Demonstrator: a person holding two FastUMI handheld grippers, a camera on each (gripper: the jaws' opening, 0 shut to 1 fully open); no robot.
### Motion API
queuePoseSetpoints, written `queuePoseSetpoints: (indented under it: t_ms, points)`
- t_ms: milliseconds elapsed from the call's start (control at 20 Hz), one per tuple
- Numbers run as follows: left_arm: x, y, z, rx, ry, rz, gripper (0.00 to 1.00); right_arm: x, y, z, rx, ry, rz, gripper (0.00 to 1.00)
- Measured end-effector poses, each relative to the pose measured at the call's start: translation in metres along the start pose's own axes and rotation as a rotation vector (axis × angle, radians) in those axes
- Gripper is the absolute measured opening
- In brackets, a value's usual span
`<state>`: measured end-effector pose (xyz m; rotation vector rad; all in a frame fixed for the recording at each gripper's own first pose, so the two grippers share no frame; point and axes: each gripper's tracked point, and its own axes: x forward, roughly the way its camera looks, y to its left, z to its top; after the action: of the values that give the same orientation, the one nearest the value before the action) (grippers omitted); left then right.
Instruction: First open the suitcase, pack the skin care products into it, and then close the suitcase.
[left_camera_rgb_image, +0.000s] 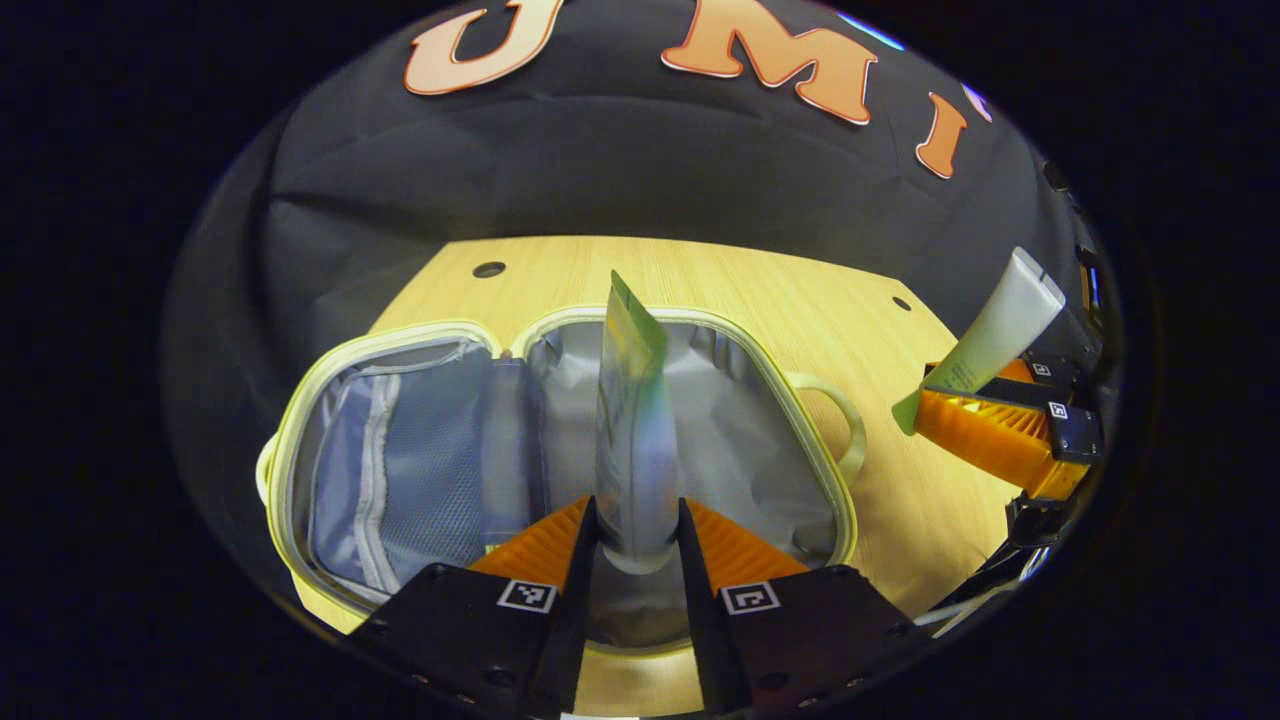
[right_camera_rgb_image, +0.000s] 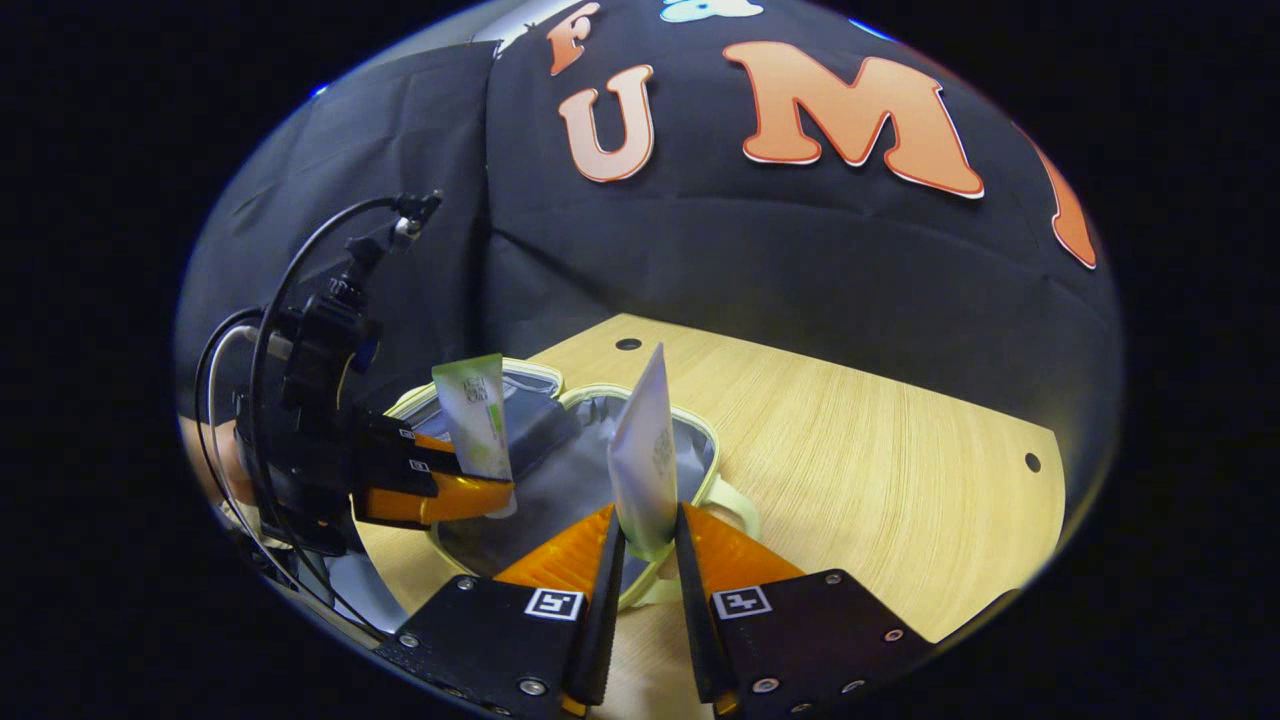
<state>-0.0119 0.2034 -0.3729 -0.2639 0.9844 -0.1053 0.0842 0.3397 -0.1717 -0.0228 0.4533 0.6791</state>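
The suitcase (left_camera_rgb_image: 760, 440) is a small case with a pale yellow rim and grey lining, lying wide open on the wooden table. Its left half has a mesh pocket (left_camera_rgb_image: 410, 470). My left gripper (left_camera_rgb_image: 638, 515) is shut on a green and white tube (left_camera_rgb_image: 632, 400), held upright over the case's right half. At the right, above the table beside the case, my right gripper (left_camera_rgb_image: 935, 395) is shut on a white tube (left_camera_rgb_image: 1005, 325). In the right gripper view the white tube (right_camera_rgb_image: 645, 455) stands between my right gripper's (right_camera_rgb_image: 648, 525) fingers, above the suitcase (right_camera_rgb_image: 560, 470). The left gripper (right_camera_rgb_image: 495, 485) holds the green tube (right_camera_rgb_image: 475, 415) farther left.
The light wooden table (left_camera_rgb_image: 780, 290) has small round holes (left_camera_rgb_image: 489, 269) near its far edge, and bare wood (right_camera_rgb_image: 880, 460) stretches right of the case. The case's loop handle (left_camera_rgb_image: 845, 420) sticks out on its right side. Cables (right_camera_rgb_image: 270, 330) trail from the left gripper.
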Motion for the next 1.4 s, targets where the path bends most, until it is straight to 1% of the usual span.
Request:
queuePoseSetpoints:
  t_ms: [50, 150, 200, 250, 300, 350, 550, 600, 750, 950, 1000, 1050, 1100, 1200, 1250, 1400]
  points:
    - [0.004, 0.000, 0.000, 0.000, 0.021, -0.014, 0.45, 0.005, 0.002, 0.002, 0.011, 0.002, -0.006, 0.33]
    - [0.011, 0.001, -0.003, -0.009, 0.062, -0.035, 0.43, 0.011, 0.002, -0.002, 0.019, 0.020, -0.022, 0.33]
    - [0.014, 0.002, -0.005, -0.013, 0.080, -0.038, 0.45, 0.013, 0.002, -0.003, 0.018, 0.028, -0.030, 0.33]
    - [0.017, 0.003, -0.006, -0.015, 0.098, -0.040, 0.45, 0.015, 0.002, -0.004, 0.022, 0.035, -0.035, 0.33]
    - [0.020, 0.003, -0.009, -0.019, 0.116, -0.037, 0.43, 0.017, 0.004, -0.006, 0.027, 0.041, -0.039, 0.33]
    - [0.022, 0.004, -0.009, -0.023, 0.130, -0.033, 0.45, 0.019, 0.004, -0.006, 0.029, 0.046, -0.044, 0.33]
    - [0.035, 0.007, -0.013, -0.065, 0.184, -0.009, 0.44, 0.026, 0.002, -0.010, 0.039, 0.069, -0.068, 0.33]
    - [0.036, 0.006, -0.011, -0.078, 0.194, -0.005, 0.45, 0.028, 0.003, -0.010, 0.041, 0.072, -0.070, 0.33]
    - [0.038, -0.001, -0.016, -0.154, 0.213, 0.006, 0.45, 0.032, 0.004, -0.014, 0.050, 0.090, -0.072, 0.33]
    - [0.030, -0.005, -0.012, -0.196, 0.183, -0.021, 0.50, 0.041, 0.010, -0.022, 0.049, 0.122, -0.061, 0.33]
    - [0.025, -0.009, -0.009, -0.230, 0.161, -0.043, 0.53, 0.044, 0.012, -0.024, 0.047, 0.130, -0.059, 0.33]
    - [0.024, -0.007, -0.008, -0.250, 0.155, -0.043, 0.58, 0.046, 0.016, -0.027, 0.047, 0.139, -0.053, 0.33]
    - [0.023, -0.004, -0.008, -0.272, 0.148, -0.047, 0.59, 0.048, 0.018, -0.027, 0.044, 0.144, -0.051, 0.33]
    - [0.019, 0.001, -0.006, -0.315, 0.131, -0.053, 0.59, 0.050, 0.020, -0.032, 0.038, 0.161, -0.042, 0.33]
    - [0.006, 0.002, -0.003, -0.337, 0.117, -0.058, 0.60, 0.049, 0.020, -0.033, 0.032, 0.171, -0.039, 0.34]
    - [-0.022, 0.021, 0.012, -0.349, 0.038, -0.050, 0.61, 0.051, 0.020, -0.033, 0.031, 0.192, -0.040, 0.33]
